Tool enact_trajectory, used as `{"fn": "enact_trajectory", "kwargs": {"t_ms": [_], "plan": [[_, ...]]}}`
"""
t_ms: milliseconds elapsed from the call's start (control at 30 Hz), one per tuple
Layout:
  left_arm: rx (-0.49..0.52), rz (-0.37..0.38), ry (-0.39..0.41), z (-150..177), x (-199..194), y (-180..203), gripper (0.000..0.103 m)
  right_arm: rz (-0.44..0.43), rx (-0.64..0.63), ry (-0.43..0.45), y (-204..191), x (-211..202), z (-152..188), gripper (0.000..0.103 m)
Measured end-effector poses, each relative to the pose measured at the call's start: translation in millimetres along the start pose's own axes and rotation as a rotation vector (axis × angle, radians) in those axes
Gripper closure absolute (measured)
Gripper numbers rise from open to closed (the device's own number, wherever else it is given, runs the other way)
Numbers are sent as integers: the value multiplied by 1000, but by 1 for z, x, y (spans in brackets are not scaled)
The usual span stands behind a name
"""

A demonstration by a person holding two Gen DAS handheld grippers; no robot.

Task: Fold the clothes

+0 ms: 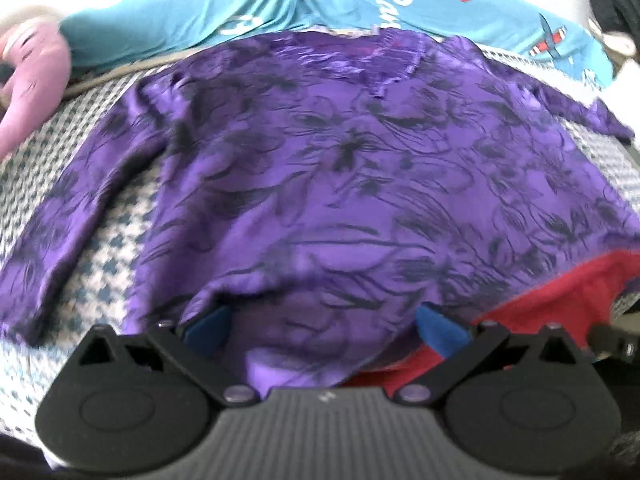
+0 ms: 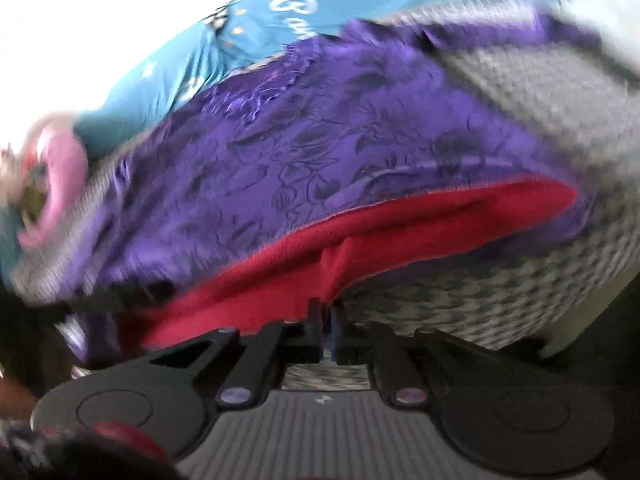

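A purple shirt with a dark flower print lies spread flat on a checked bedcover, neckline at the far side. My left gripper is open at the near hem, and the purple cloth sags between its blue pads. A red cloth shows under the hem at the right. In the blurred right wrist view, the purple shirt lies over the red cloth. My right gripper is shut, with a fold of the red cloth running down into its tips.
A teal printed garment lies across the far side, also in the right wrist view. A pink item sits at the far left. Something black is at the far right corner. Checked bedcover shows to the right.
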State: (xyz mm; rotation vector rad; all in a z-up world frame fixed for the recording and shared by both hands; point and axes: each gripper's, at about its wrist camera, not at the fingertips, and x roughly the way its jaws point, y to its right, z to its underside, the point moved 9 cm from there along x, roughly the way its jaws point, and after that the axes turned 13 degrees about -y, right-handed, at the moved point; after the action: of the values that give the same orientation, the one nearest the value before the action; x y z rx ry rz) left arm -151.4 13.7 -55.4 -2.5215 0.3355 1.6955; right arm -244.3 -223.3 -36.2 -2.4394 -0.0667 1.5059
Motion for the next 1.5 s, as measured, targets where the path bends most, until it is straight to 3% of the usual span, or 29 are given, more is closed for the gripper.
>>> {"fn": "enact_trajectory", "kwargs": {"t_ms": [267, 600, 833, 1200, 1333, 1500], "plan": [[-162, 56, 75, -5, -22, -43, 0, 7, -60, -33, -9, 3, 2, 96], [-279, 7, 60, -6, -16, -69, 0, -97, -102, 49, -24, -12, -5, 96], [-353, -5, 58, -4, -13, -87, 0, -143, -144, 14, -39, -5, 0, 95], [-374, -13, 55, -1, -13, -96, 0, -191, -413, -21, -100, 10, 18, 85], [-381, -19, 53, 1, -13, -100, 0, -158, -557, -23, -124, 20, 24, 71], [-392, -10, 53, 2, -13, -103, 0, -76, -736, -11, -145, 36, 29, 66]]}}
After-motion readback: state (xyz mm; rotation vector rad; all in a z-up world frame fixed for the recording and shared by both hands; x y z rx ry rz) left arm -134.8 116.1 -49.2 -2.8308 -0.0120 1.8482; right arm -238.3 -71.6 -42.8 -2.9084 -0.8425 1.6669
